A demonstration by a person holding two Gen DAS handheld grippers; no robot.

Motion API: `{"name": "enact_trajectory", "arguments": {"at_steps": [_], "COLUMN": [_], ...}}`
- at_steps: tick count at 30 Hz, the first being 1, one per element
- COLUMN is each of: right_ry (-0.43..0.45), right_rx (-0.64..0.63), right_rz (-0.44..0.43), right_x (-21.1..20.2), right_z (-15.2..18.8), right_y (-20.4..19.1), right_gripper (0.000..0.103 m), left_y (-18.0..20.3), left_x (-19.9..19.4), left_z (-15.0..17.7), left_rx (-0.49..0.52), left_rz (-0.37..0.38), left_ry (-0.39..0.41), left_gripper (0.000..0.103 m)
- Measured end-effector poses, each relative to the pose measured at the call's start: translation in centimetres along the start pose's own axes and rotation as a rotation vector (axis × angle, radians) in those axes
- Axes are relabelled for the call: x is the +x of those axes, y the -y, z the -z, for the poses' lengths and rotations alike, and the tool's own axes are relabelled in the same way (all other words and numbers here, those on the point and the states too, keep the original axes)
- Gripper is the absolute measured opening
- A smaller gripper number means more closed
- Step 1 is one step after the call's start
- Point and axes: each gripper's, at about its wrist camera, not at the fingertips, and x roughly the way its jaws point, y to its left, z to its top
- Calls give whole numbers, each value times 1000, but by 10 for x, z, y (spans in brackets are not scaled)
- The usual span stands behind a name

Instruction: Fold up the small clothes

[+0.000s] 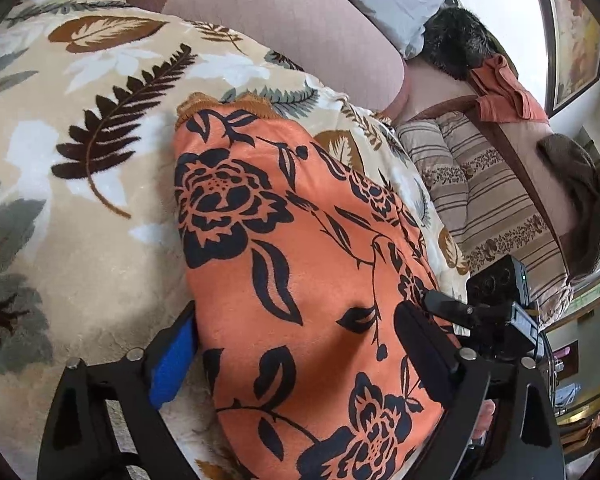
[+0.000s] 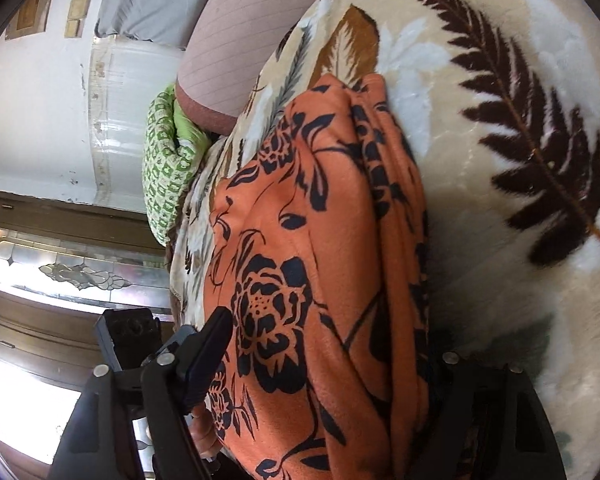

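- Orange floral garment [image 1: 300, 264] spread on a leaf-print blanket [image 1: 80, 128], spanning both views.
- Left gripper [image 1: 296, 356] spread wide, straddling the cloth, gripping nothing.
- Right gripper [image 2: 328, 360] likewise parted around the garment (bunched folds along one edge).
- Left view only: striped cushion [image 1: 480, 192]; right view only: green pillow [image 2: 164, 168].

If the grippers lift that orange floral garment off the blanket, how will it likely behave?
The orange floral garment probably goes limp and drapes: it lies in soft bunched pleats. It looks thin, so likely light. On the plush leaf-print blanket it may cling rather than slide.
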Motion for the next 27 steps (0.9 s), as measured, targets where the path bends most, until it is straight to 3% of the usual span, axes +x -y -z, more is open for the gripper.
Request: {"name": "enact_trajectory", "arguments": {"at_steps": [9,16,27], "right_ry": [26,59,43], "right_rx": [-44,-141,-220], "right_rz": [43,74,14], "right_x": [8,13,40], "right_z": [1,9,32], "right_y": [-15,-46,-93], "right_gripper": [60,58,56], "left_y": [-9,-3,-6], "left_x": [-6,-24,-89], "left_z": [-2,-3,-2], "left_rx": [-13,1,4], "left_rz": [-52,-69,-156], "left_ry": [29,75,175], "left_gripper": [64,58,58]}}
